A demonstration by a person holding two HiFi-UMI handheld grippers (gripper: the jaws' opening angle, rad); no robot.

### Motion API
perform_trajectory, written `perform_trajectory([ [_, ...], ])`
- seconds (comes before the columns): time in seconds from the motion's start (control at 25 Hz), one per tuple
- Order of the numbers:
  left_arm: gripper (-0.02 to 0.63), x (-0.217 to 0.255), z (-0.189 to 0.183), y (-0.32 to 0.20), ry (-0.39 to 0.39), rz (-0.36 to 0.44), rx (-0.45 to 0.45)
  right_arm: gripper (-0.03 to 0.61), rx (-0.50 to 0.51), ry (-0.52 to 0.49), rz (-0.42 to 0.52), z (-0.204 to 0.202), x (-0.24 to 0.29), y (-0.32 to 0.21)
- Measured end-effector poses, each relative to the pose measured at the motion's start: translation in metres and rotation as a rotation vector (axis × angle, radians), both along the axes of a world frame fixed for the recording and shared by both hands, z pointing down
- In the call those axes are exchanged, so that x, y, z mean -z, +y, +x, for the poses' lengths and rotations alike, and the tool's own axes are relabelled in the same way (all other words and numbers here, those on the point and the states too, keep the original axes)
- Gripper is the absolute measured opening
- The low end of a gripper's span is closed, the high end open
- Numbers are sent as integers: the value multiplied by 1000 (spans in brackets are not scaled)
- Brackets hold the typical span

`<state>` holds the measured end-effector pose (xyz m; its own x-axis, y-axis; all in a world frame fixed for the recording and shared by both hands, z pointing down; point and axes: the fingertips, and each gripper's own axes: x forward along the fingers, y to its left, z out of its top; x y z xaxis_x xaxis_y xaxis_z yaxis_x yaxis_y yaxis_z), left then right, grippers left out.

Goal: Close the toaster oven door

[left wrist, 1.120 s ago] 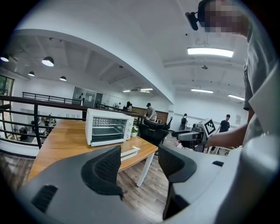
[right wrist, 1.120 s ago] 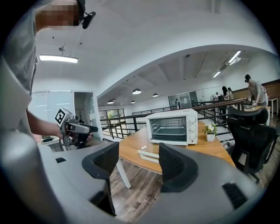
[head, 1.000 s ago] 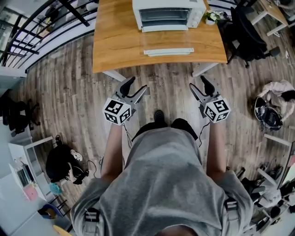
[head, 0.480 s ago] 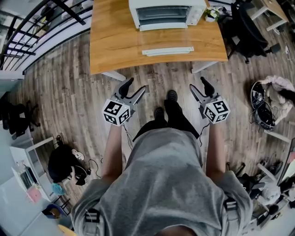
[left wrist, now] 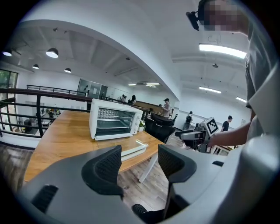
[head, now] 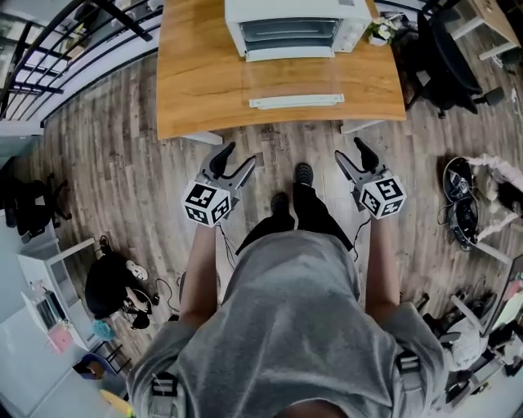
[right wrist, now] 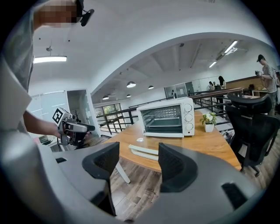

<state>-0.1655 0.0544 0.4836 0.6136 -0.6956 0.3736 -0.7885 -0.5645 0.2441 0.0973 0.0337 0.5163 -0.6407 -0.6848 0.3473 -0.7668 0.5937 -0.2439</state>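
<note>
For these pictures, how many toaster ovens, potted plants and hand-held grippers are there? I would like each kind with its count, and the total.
toaster oven: 1
potted plant: 1
grippers: 2 (left gripper, right gripper)
Total: 4

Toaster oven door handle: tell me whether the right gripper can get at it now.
Probably, with a step forward. The right gripper hangs over the floor short of the table, jaws apart and empty; nothing stands between it and the open door's handle near the table's front edge.
</note>
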Motion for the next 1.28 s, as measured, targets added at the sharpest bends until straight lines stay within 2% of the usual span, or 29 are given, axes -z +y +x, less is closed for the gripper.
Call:
perform_trajectory([
  [0.6,270,-27,16,-57,-44,-52,94,282,106,27,-56,28,-35,-80],
  [0.92,270,-46,22,-76,-57,-78,174,278,201,45,-92,33,-66,-113],
  [1.28,270,-68,21,-99,-101,-111,160,279,211,65,-143,35,-90,-138],
])
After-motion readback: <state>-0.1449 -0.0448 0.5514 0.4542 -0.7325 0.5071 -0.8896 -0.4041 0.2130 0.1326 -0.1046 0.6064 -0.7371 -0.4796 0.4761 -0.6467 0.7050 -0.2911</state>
